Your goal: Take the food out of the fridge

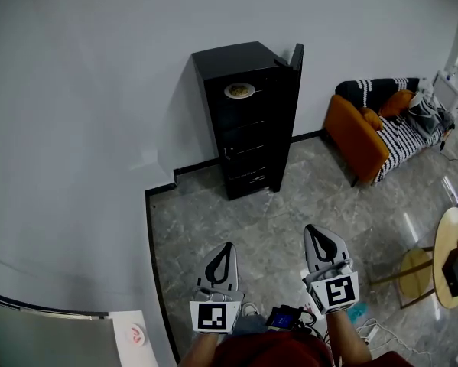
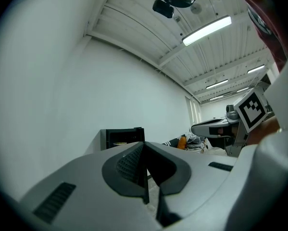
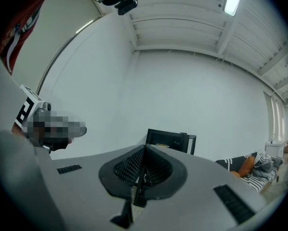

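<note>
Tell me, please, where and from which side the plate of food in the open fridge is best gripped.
Probably by its front rim, coming straight in from the open front. The plate lies flat on the top shelf of the black fridge, whose walls close off both sides; the door stands swung aside. A thin flat rim suits one jaw above, one below.

We see an orange sofa (image 1: 355, 136) against the white wall (image 1: 83, 90) at the right, with a striped blanket (image 1: 403, 140) and an orange cushion (image 1: 397, 102) on it. Nearby, on the grey stone floor (image 1: 274, 220), a round wooden table (image 1: 445, 243) carries a black device (image 1: 456, 272).
</note>
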{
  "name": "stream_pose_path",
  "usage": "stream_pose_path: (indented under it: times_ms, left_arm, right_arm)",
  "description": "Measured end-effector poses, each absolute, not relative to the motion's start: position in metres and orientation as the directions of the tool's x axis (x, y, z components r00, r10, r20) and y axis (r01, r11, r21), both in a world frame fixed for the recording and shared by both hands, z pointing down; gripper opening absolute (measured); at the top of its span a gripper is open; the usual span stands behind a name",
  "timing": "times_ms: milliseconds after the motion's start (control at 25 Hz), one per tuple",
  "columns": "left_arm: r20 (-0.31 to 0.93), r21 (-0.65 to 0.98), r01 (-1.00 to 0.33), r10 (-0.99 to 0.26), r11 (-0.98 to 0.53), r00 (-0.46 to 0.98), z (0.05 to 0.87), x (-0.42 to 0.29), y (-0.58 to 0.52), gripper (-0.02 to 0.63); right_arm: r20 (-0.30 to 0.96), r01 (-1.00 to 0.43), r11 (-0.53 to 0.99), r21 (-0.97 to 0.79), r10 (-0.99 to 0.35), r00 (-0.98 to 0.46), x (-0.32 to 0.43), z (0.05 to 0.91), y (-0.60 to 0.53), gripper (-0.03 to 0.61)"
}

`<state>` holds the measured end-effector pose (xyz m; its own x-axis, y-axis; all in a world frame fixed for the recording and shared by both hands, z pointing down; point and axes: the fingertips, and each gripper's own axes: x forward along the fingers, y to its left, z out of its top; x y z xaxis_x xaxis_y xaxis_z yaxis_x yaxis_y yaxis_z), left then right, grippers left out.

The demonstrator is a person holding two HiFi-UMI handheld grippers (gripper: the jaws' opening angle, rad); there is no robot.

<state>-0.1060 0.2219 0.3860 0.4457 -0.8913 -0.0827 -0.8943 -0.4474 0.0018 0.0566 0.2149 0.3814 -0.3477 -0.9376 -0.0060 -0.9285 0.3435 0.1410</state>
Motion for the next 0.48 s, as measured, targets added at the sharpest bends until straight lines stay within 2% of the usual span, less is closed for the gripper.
stream_pose_path:
  times_ms: [280, 480]
  left_arm:
    - [-0.019, -0.032, -0.884, -0.884, -0.467, 0.468, 0.402, -0.129, 0.186, 0.015]
    - [-0.077, 0.019, -0.892, -0.890, -0.452, 0.449, 0.394, -0.131, 0.163, 0.014]
  right_arm:
    - [-0.031, -0.936, 0.321, 0.146, -0.944, -0.329, 0.036, 0.381, 0.185, 0.021]
    - [-0.018, -0.935, 0.323, 0.145, -0.944, -0.329, 0.034, 0.384, 0.165, 0.021]
